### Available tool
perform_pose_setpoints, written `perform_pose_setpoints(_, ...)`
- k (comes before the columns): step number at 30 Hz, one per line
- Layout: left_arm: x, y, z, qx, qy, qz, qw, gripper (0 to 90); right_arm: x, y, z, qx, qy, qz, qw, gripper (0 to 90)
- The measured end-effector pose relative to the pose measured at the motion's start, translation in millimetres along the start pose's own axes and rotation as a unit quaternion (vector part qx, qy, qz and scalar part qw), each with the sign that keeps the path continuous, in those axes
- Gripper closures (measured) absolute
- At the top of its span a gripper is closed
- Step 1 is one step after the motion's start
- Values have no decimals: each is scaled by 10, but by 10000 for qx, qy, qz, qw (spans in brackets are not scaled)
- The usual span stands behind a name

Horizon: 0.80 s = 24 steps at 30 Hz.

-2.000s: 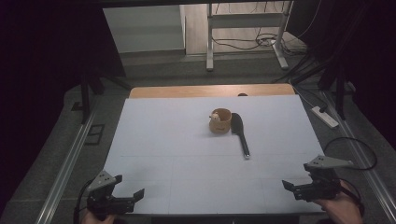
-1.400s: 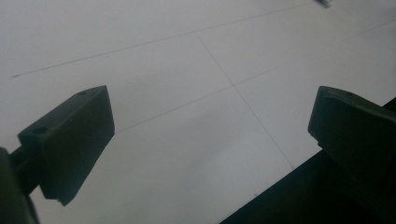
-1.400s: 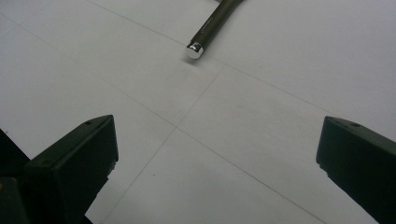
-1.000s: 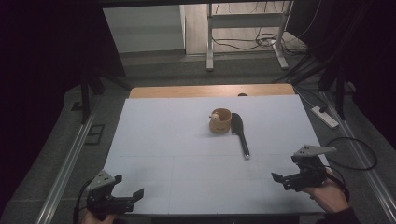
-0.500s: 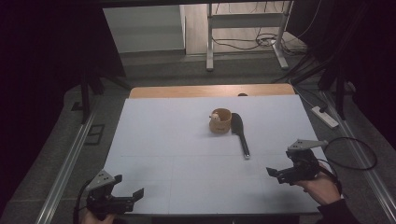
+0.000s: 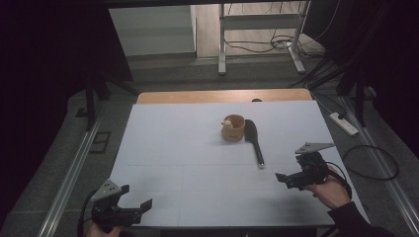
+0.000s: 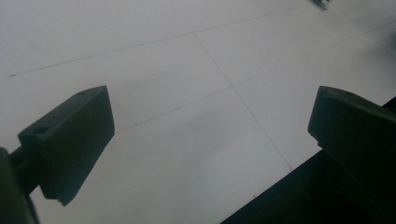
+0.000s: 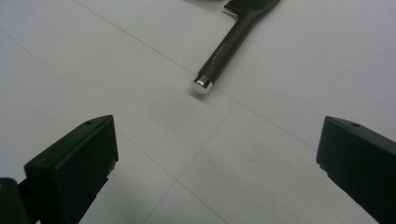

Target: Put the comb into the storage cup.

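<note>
My right gripper [image 6: 286, 177] is wide open, empty, near the spatula [image 6: 253, 139] handle; left gripper [image 6: 141, 205] likewise; cup [image 6: 232, 127] contents unclear.

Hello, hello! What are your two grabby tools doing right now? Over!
Right tool open, pointed at the black spatula handle, not touching. Left tool open, low at the table's near edge. Small wooden cup beside the spatula blade. Path clear.
</note>
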<state>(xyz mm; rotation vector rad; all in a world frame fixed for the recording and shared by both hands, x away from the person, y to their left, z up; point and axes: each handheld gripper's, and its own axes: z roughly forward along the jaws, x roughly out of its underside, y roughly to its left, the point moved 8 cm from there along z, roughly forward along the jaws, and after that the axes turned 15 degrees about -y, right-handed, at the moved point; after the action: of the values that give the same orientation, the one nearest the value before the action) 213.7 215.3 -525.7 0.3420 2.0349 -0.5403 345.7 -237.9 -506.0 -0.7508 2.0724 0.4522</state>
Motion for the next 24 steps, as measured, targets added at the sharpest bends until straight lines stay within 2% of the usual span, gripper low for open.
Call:
perform_pose_setpoints(16, -1, 2, 2, 16, 3, -9, 10000, 11, -95, -14, 202, -1, 191, -75, 9998, 0)
perform_pose_setpoints(24, -3, 3, 4, 25, -2, -14, 10000, 11, -125, -47, 285, 91, 314, 66, 9994, 0)
